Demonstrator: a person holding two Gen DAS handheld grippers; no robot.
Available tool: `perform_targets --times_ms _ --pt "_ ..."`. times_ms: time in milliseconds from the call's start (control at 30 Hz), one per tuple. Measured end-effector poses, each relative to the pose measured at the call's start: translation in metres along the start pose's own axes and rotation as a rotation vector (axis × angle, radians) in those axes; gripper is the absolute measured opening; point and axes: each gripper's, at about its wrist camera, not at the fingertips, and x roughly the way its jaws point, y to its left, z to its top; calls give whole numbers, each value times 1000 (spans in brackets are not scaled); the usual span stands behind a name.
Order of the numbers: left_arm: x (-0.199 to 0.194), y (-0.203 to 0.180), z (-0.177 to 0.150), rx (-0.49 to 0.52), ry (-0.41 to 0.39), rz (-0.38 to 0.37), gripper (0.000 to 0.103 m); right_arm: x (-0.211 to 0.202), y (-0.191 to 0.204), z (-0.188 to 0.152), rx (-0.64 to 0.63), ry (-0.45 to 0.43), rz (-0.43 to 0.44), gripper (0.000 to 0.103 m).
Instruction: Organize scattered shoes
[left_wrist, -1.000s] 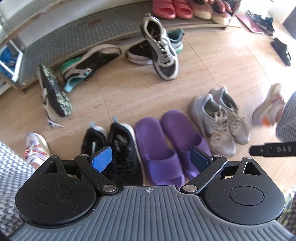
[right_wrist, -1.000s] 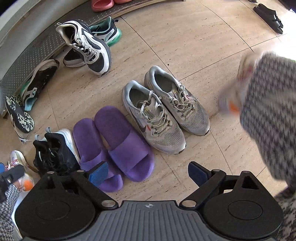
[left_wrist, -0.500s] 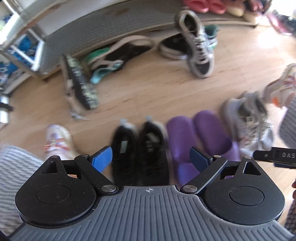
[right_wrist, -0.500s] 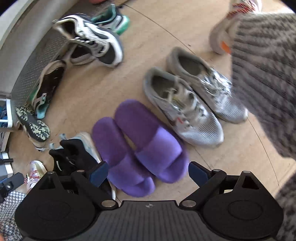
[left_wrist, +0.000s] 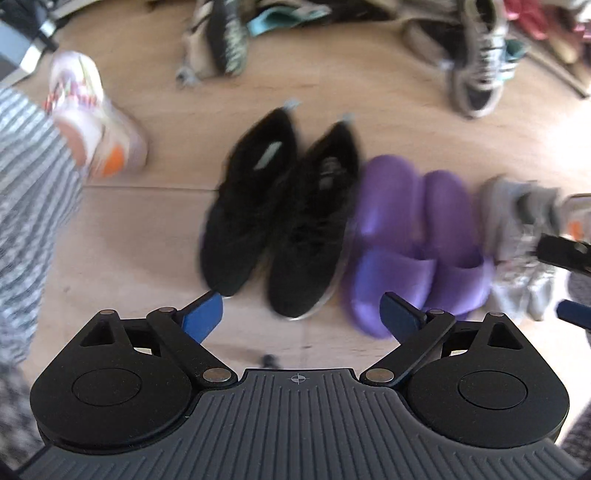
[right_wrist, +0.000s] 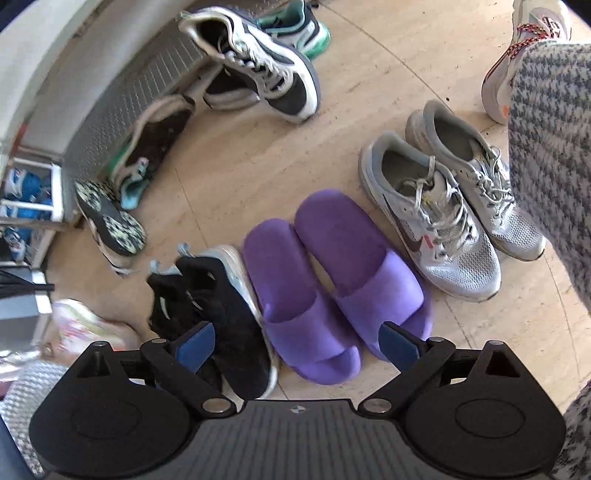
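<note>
Left claw (left_wrist: 301, 314) now nearer black sneakers (left_wrist: 280, 221), both claws wide, empty; purple slides (right_wrist: 332, 280) beside

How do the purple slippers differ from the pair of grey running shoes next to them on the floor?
The purple slippers are backless slides in one plain colour with a wide band over the toes; the grey running shoes are closed, with a mesh upper and a dark logo. The slippers have no laces; the grey shoes have pale laces, loosely tied. Both pairs stand upright, side by side, in the same row on the floor, and neither is held.
</note>
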Motion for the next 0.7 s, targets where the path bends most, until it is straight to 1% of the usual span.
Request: perform_targets --times_ms 67,200,233,333,433,467,500,533,567,600,667,700 --pt "6 9 3 -1 -10 -1 96 7 10 0 -20 14 -37 96" --pt "23 27 4 -7 45 -35 96 22 29 3 -67 35 -100 96" --pt "24 35 3 -12 54 -57 96 25 38 5 -82 33 -109 96" --pt "23 52 3 -20 37 -81 96 30 65 10 -139 21 -132 96" --pt "24 73 4 -66 33 -82 96 36 88 6 -208 10 -142 96" --pt "27 81 2 -98 40 -81 96 38 95 3 -231 7 -142 96" --pt "28 85 2 -119 46 -82 96 40 97 0 -255 -2 -133 96" --pt "31 94 -1 -174 60 -92 96 41 98 -5 -278 -14 -120 96" --pt "33 96 -1 -198 67 -100 96 42 98 -9 -302 -26 -106 96" --pt "34 98 -1 -214 71 -103 96 42 97 -15 -326 -46 -95 96" --pt "31 97 -1 -263 68 -117 96 43 87 -25 -369 -77 -103 96" --pt "29 95 0 -254 60 -119 96 40 81 -25 -368 -88 -103 95"
